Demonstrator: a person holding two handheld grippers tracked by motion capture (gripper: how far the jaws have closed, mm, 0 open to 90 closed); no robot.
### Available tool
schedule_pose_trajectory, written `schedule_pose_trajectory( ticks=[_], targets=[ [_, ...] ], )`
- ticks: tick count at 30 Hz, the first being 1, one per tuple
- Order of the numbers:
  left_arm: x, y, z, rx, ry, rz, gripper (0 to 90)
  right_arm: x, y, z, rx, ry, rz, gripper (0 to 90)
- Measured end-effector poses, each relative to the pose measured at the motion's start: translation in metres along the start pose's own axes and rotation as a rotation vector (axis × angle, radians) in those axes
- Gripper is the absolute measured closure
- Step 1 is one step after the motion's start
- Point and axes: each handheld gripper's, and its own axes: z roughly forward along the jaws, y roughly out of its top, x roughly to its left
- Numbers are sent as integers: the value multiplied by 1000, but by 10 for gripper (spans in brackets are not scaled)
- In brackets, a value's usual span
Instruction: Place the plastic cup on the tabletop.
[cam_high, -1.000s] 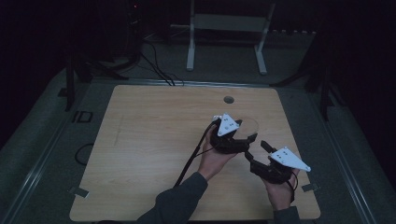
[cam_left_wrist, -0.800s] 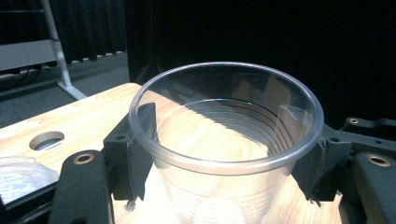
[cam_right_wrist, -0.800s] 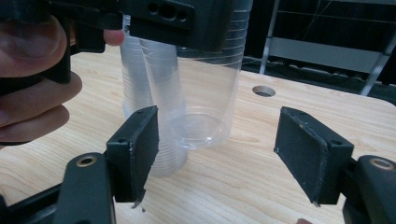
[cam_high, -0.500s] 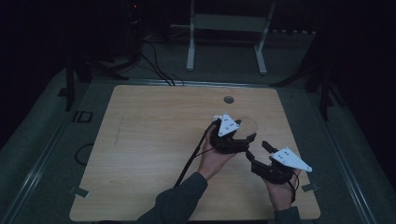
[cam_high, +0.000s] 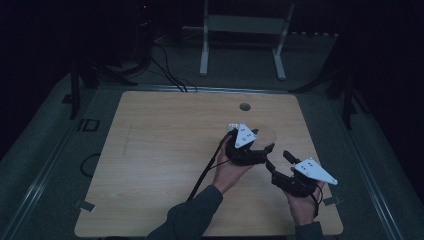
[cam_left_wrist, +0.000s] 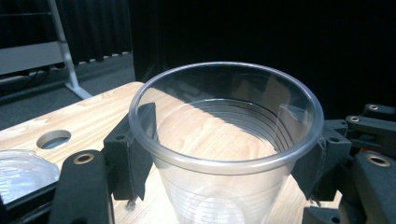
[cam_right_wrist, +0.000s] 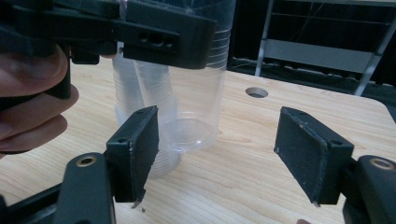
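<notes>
A clear plastic cup (cam_left_wrist: 224, 140) stands upright on the wooden table (cam_high: 160, 150). My left gripper (cam_left_wrist: 226, 149) is shut on it, its black pads (cam_left_wrist: 140, 140) pressing the wall just under the rim. In the high view the left gripper (cam_high: 262, 142) and the cup (cam_high: 266, 134) are right of the table's centre. My right gripper (cam_right_wrist: 222, 156) stands open just in front of them, nothing between its pads (cam_right_wrist: 308, 158); the high view has it (cam_high: 278, 160) near the front right. A second clear cup (cam_right_wrist: 140, 93) stands close beside the held cup (cam_right_wrist: 201, 93).
A round hole (cam_high: 244, 106) is cut in the table near its far edge. A white metal frame (cam_high: 242, 30) stands on the dark floor beyond the table. Cables (cam_high: 170, 75) lie at the back left. Bare tabletop spreads to the left.
</notes>
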Motion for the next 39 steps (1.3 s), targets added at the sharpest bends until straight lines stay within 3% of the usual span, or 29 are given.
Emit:
schedule_pose_trajectory(
  ticks=[28, 39],
  targets=[
    [0, -8, 6, 0, 20, 38, 308, -6, 2, -8, -20, -20, 13, 302],
    [-2, -19, 12, 9, 15, 43, 308, -9, 3, -12, -33, -31, 25, 302]
  ],
)
